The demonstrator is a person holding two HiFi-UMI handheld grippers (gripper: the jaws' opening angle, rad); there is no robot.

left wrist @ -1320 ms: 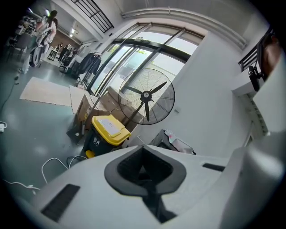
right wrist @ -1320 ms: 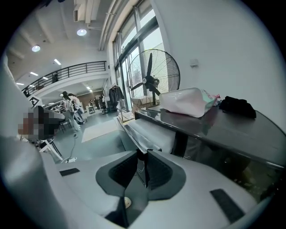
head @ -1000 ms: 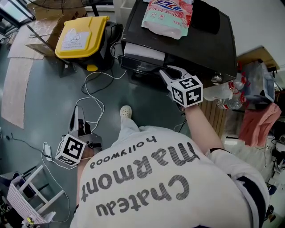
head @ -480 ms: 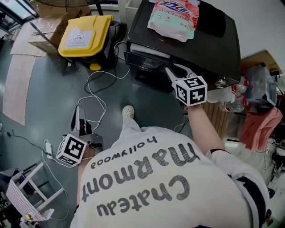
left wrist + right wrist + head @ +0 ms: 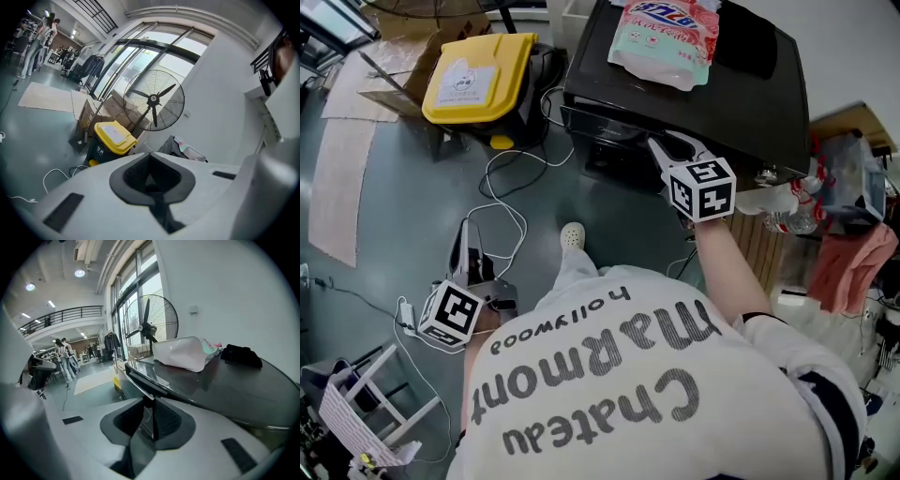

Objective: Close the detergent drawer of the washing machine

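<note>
We count one washing machine [image 5: 712, 94], one detergent drawer [image 5: 598, 122], one detergent pouch [image 5: 666, 37], one yellow-lidded bin [image 5: 473, 80], one standing fan [image 5: 153, 99] and two grippers (the left gripper [image 5: 465, 234] and the right gripper [image 5: 661, 145]).

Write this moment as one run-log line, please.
step: closing detergent drawer | right gripper: slightly open, tips at drawer front | drawer: nearly flush with washing machine | left gripper: shut, low over floor

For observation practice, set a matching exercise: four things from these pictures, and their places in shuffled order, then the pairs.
Things:
1 detergent pouch
2 yellow-lidded bin
3 right gripper
4 left gripper

Places:
a at the front edge of the washing machine
b standing beside the washing machine
c on top of the washing machine
d held low over the floor

Pairs: 1-c, 2-b, 3-a, 4-d
</note>
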